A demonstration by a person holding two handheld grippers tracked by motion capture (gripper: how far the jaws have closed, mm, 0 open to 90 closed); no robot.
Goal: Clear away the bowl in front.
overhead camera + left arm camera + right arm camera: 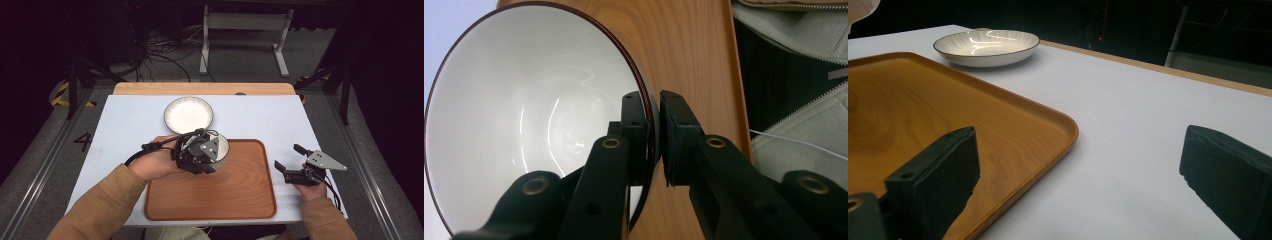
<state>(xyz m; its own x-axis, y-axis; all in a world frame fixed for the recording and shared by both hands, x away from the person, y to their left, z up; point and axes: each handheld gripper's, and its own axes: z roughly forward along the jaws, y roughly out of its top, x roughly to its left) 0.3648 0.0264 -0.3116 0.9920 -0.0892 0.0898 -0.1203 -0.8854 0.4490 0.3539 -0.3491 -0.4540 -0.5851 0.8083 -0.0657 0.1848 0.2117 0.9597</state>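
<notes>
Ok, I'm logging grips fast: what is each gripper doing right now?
Left gripper: shut on the rim of the bowl, over the wooden tray.
Right gripper: open, holding nothing, over the table beside the tray.

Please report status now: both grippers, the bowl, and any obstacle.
Left gripper shut on bowl rim, above wooden tray. Right gripper open, holds nothing. Plate apart, behind tray.

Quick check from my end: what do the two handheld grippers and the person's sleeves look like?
Both the left gripper and the right gripper are black with two blocky black jaws, each topped by a grey three-cornered plate and trailing a black cable. The sleeves are tan.
</notes>
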